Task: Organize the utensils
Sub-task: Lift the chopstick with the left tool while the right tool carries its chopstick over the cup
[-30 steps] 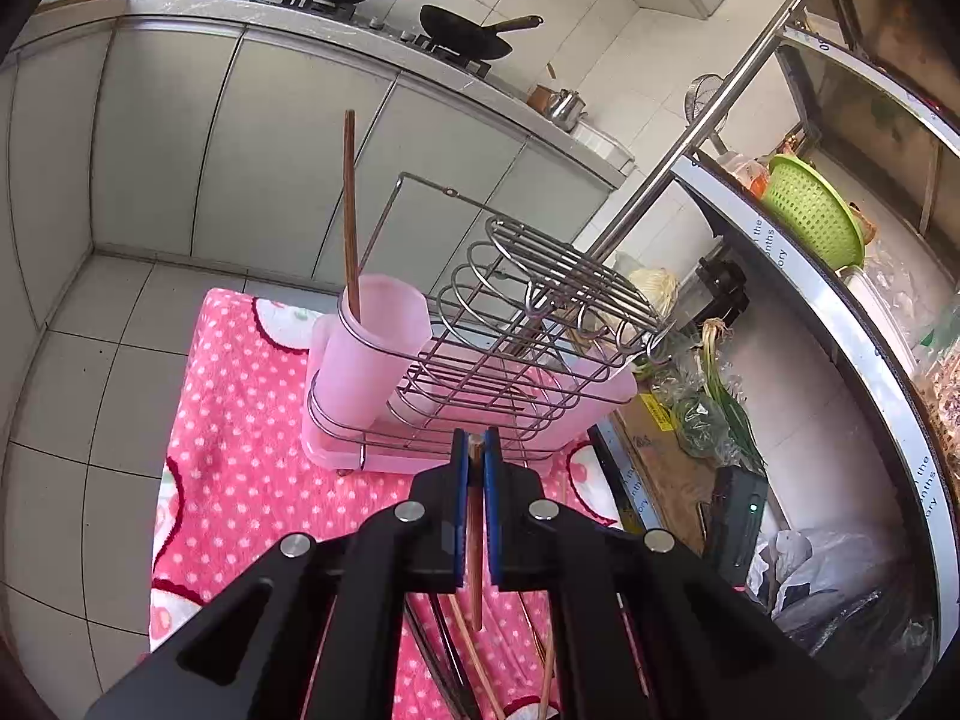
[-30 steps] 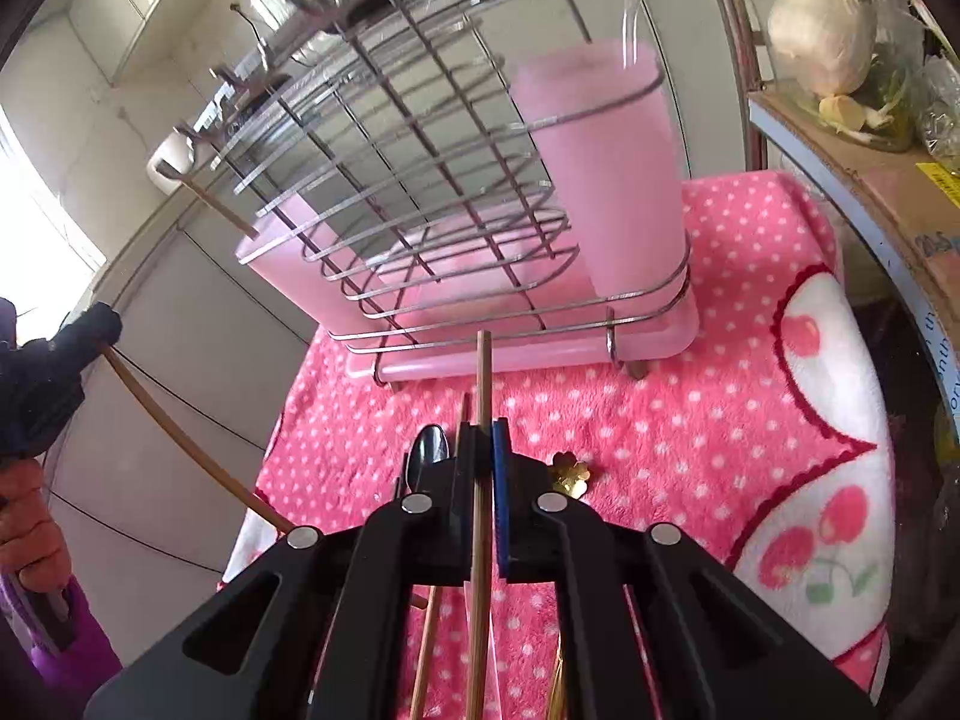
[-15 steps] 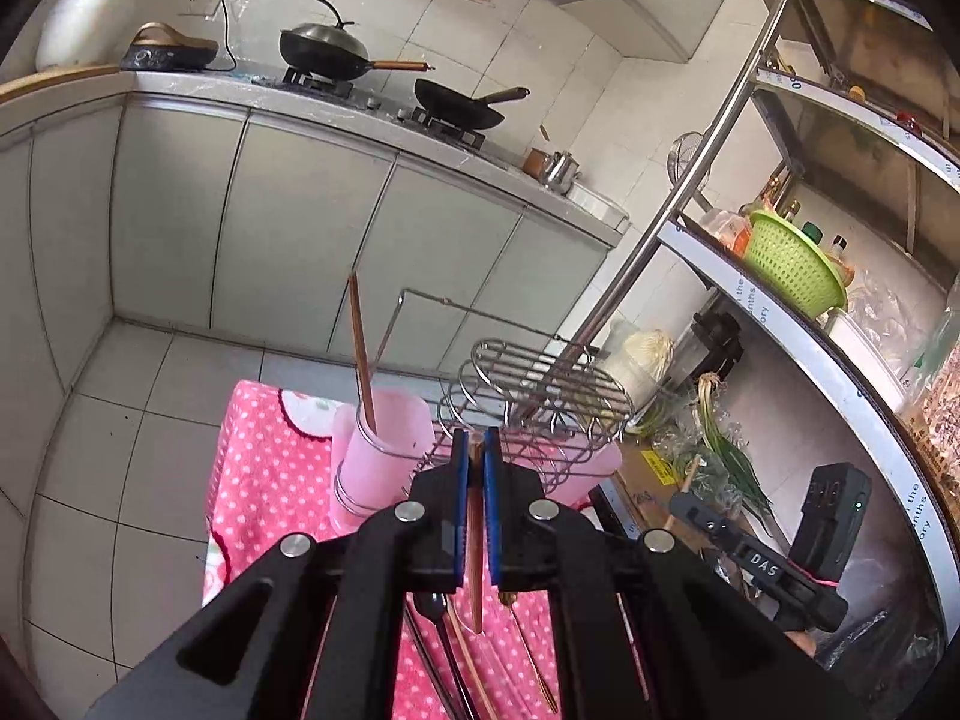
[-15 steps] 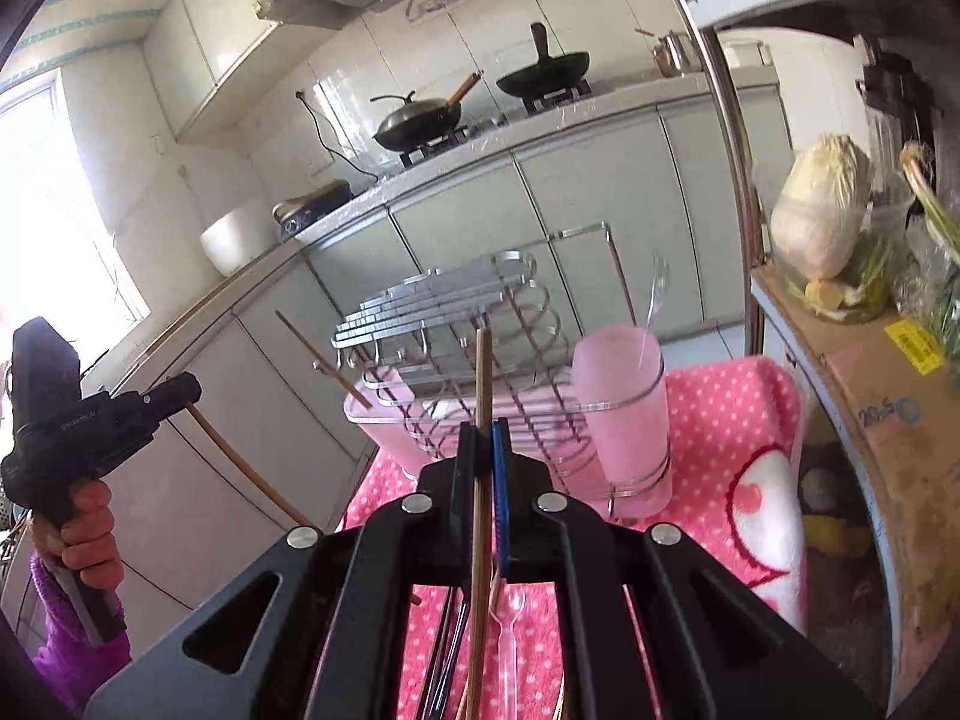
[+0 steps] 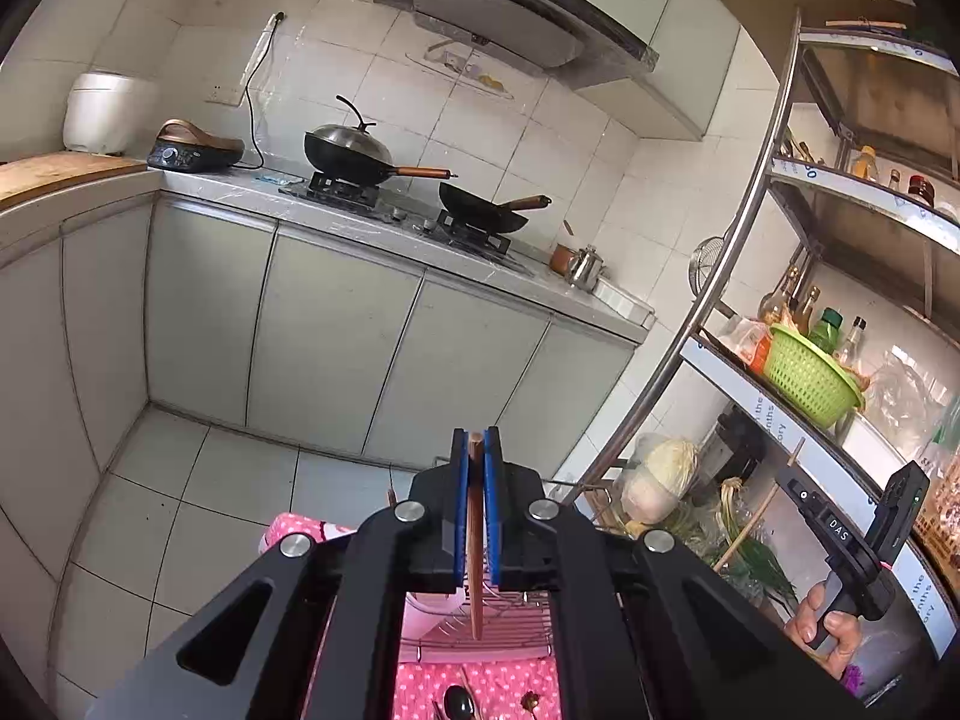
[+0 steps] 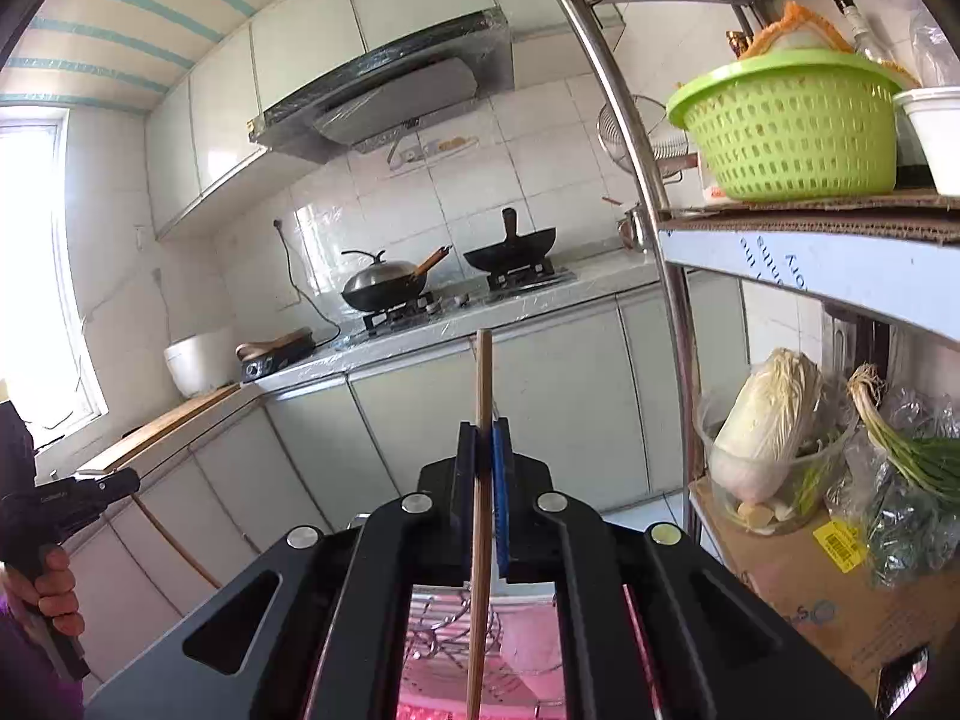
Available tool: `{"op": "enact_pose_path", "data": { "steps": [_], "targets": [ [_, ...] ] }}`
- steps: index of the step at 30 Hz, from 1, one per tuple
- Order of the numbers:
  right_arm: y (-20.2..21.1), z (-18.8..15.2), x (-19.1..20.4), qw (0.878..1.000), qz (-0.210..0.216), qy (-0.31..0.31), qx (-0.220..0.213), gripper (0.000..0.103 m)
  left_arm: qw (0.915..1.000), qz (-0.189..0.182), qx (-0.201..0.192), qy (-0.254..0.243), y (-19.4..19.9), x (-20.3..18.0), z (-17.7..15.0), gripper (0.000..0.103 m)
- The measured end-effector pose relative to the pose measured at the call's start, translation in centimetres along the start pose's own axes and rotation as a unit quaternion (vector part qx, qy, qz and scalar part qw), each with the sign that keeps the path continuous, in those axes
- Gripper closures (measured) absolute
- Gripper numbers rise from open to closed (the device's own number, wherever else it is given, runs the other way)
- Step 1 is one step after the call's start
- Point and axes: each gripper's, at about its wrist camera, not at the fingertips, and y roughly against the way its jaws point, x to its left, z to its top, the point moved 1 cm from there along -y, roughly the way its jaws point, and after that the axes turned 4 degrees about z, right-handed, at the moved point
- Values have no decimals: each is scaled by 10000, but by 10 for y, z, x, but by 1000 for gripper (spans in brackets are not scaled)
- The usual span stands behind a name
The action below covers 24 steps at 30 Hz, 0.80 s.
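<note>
Chopsticks are clamped in both tools: a dark chopstick [image 5: 476, 540] by the left tool [image 5: 475, 450], a pale chopstick [image 6: 482, 480] by the right tool [image 6: 483, 444], at lower centre above the wire rack [image 6: 444, 630].

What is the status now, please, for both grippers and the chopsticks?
Left gripper shut on dark chopstick. Right gripper shut on light chopstick. Rack below. Nothing blocking.

wire rack [image 5: 480, 630] on cloth [image 5: 492, 684], spoon [image 5: 459, 703] before
</note>
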Motion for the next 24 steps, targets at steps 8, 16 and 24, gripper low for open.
{"op": "enact_pose_path", "data": {
  "steps": [8, 16, 24],
  "targets": [
    [-30, 14, -16, 9985, -382, 195, -341, 97, 9998, 174, -112, 55, -17, 11, 14, 99],
    [-58, -16, -25, 9980, -550, 312, -22, 97, 9992, 370, 116, 4, -50, 20, 4, 99],
    [-63, -51, -35, 9978, -540, 118, 357, 97, 9973, 524, 504, -122, -74, 25, -24, 99]
  ]
}}
